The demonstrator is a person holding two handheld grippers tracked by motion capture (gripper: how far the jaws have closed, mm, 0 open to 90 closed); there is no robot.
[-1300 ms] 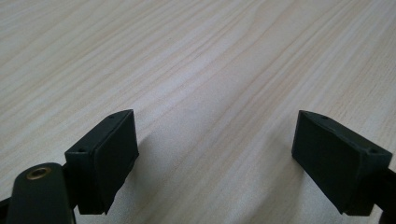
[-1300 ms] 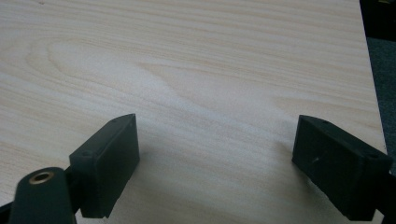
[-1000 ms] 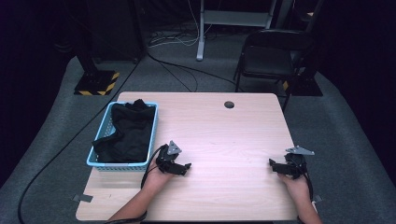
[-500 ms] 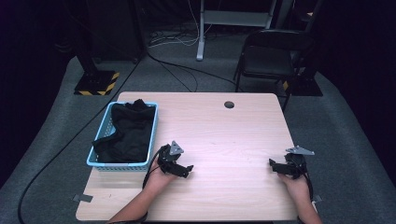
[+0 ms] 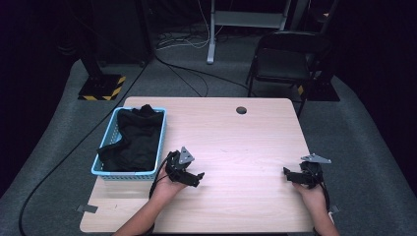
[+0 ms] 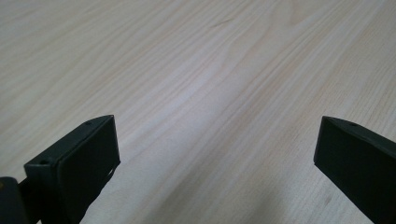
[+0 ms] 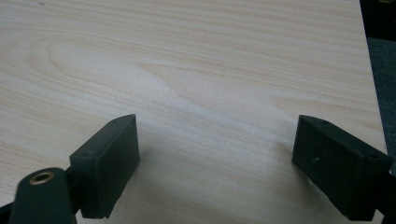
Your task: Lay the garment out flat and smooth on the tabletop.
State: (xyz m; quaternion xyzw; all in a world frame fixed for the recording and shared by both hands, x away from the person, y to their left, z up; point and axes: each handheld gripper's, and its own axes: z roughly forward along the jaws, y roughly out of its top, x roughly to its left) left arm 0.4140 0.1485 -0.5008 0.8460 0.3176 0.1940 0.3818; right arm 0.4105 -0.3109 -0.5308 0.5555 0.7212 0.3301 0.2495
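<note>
So the left gripper (image 5: 195, 177) sits just beside the blue basket (image 5: 105, 142), jaws spread wide on nothing, right gripper (image 5: 287, 174) too. I'd swing left over the black clothes (image 5: 135, 140) and pinch a thick fold.

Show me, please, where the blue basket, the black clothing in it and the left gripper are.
blue basket (image 5: 129, 173): high view, near rim.
black clothing (image 5: 137, 140): high view, middle of the pile.
left gripper (image 5: 195, 178): high view, between its open jaw tips.

No legible text, label, brand, number or sign found on any surface in the three views inspected.
</note>
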